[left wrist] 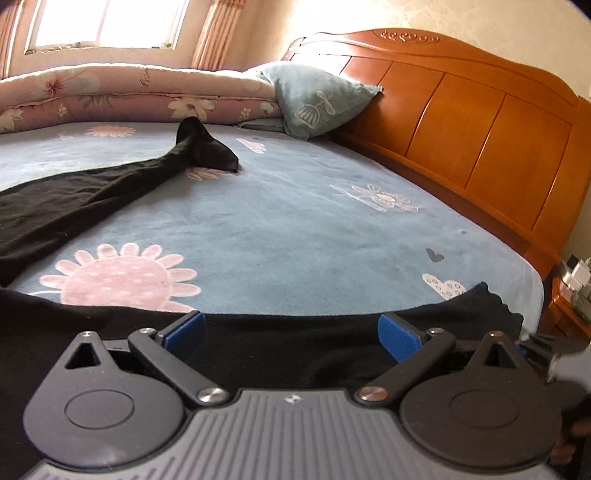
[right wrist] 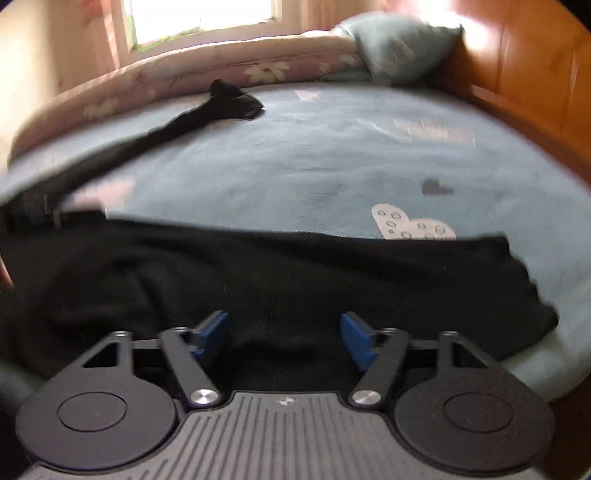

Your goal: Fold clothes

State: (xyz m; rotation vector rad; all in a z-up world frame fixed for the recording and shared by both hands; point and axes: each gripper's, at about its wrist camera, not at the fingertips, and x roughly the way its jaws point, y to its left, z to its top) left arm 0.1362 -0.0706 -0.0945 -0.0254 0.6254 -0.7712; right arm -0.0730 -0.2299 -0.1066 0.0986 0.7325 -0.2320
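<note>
One black garment, apparently trousers or leggings, lies spread on a blue flower-print bedsheet: one leg runs across the near edge of the bed just ahead of both tools, the other leg stretches away toward the far side and ends in a crumpled cuff. Left gripper: jaws wide apart, blue pads clear of the cloth, nothing between them, hovering over the near leg. Right gripper: jaws likewise spread, nothing pinched, poised over the same near leg close to its right-hand end; this view is motion-blurred, so fine creases cannot be read. Step in hand, as judged: taking hold of the near leg to lay it over the far one. To do it well, each tool should come down on the leg's edge, one toward the cuff and one toward the waist side, pinching all the layers together; the lift should be low and even so the cloth stays taut between the two holds, and the far cuff should be flattened before stacking, since a bunched end would leave the fold lumpy. Count: one garment with two legs, two grippers, one blue pillow, one folded floral quilt along the far side, one wooden headboard, one window.
</note>
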